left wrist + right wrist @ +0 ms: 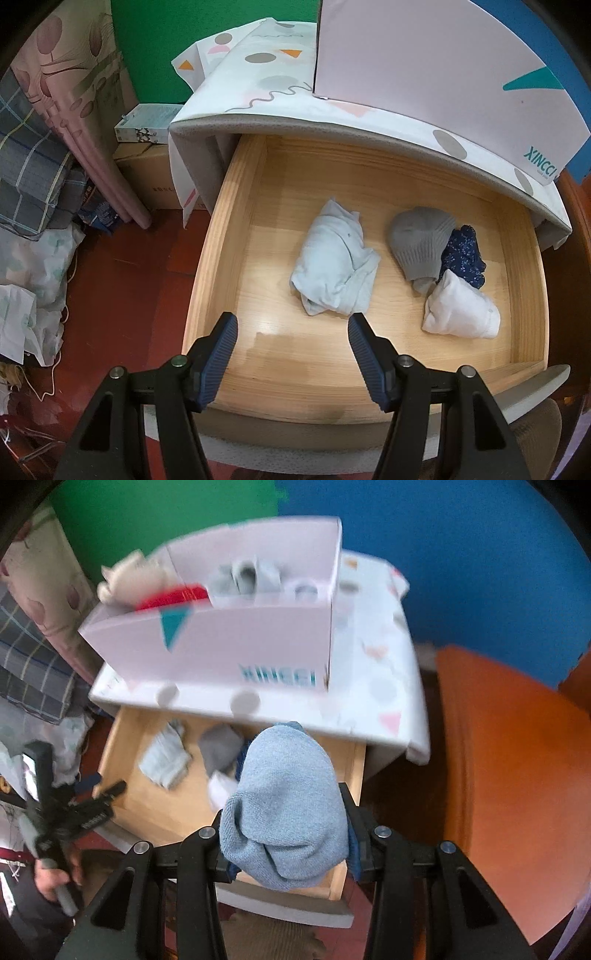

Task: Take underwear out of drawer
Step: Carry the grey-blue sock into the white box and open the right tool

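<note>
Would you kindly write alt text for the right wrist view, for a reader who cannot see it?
The right tongs grip a light blue knitted garment above an open wooden drawer that holds more folded clothes. A pink box sits on the cabinet top, and the left tongs show at the left edge.
</note>
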Demonstrator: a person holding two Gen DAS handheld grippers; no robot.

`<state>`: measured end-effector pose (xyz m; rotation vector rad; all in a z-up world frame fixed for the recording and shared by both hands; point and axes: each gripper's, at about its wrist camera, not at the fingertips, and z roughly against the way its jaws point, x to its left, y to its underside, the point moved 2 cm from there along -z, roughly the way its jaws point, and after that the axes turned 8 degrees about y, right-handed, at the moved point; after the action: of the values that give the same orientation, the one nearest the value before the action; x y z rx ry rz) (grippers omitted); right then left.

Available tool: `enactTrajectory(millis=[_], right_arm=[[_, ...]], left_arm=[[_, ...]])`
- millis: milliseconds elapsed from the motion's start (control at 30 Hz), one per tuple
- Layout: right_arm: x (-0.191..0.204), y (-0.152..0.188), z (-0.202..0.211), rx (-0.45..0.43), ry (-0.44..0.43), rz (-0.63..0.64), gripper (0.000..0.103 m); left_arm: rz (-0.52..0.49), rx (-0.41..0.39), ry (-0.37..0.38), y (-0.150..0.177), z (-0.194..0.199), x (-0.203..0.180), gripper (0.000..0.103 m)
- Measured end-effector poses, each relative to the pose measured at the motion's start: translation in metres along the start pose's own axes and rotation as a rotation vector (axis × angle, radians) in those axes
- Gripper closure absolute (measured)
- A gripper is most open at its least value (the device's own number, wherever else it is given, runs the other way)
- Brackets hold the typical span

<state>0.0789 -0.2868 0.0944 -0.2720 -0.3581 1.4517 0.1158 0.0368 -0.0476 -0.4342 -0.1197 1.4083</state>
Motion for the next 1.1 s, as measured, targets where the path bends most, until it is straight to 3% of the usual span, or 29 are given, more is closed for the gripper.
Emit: enactTrajectory(millis=[133, 300, 667, 1100], right_arm=[[0.002, -0.030, 0.032, -0.087, -0.002, -0.002, 0.064], [0.015, -0.071, 0.044, -0.150, 0.000, -0.012, 0.064], [0.040, -0.140, 0.000, -0.112, 0.082, 0.031, 0.064], [0.051, -0.160, -0.074, -0.026, 0.175, 0.048, 0.062]], left_arm=[[0.007, 0.003, 0.003, 0.000, 0.000, 0.001, 0.039], [0.012, 0.006, 0.004, 0.000, -0.001, 0.001, 0.039], [0.043, 0.006, 0.023, 0.000, -0.002, 0.005, 0.039], [0.077, 0.010, 0.065, -0.002, -0.004, 0.007, 0.039]])
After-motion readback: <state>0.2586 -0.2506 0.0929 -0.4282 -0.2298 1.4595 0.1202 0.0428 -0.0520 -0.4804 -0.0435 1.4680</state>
